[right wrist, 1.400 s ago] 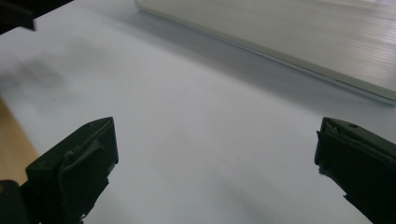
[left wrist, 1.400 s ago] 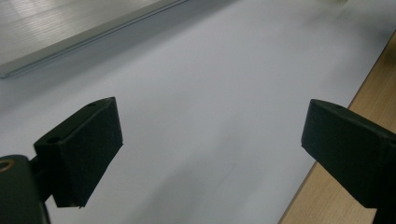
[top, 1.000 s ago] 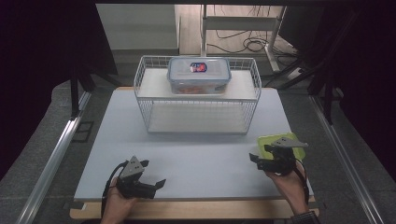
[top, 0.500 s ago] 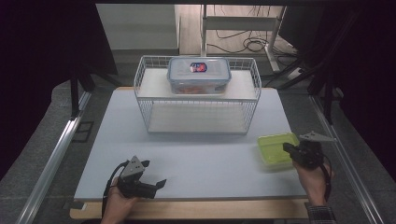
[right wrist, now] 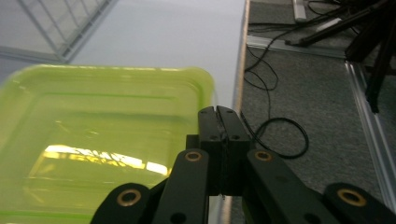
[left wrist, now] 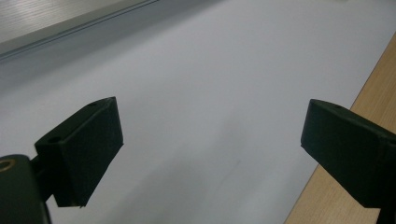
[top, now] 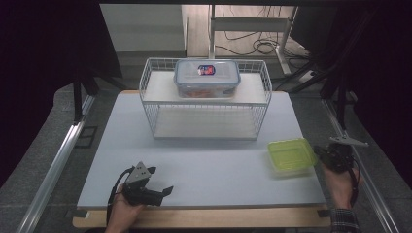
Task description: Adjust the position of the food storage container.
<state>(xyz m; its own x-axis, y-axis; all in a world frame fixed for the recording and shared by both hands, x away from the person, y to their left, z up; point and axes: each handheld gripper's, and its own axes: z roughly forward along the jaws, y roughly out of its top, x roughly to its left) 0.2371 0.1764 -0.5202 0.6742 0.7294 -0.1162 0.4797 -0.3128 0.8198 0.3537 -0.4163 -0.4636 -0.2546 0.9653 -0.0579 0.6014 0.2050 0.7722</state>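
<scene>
Two claws are showing: the right claw (top: pixel 320 154) is sitting clenched with nothing between its jaws, just beside the right edge of the green tub (top: pixel 291 155), which is lying near the right edge of the worktop (top: pixel 209 165), in front of the wire basket (top: pixel 206 104). Left claw (top: pixel 163 187) is resting released at the front left, jaws wide. To grasp the tub well, the right claw is probably needing to open first, then straddle the near rim squarely before clamping.
</scene>
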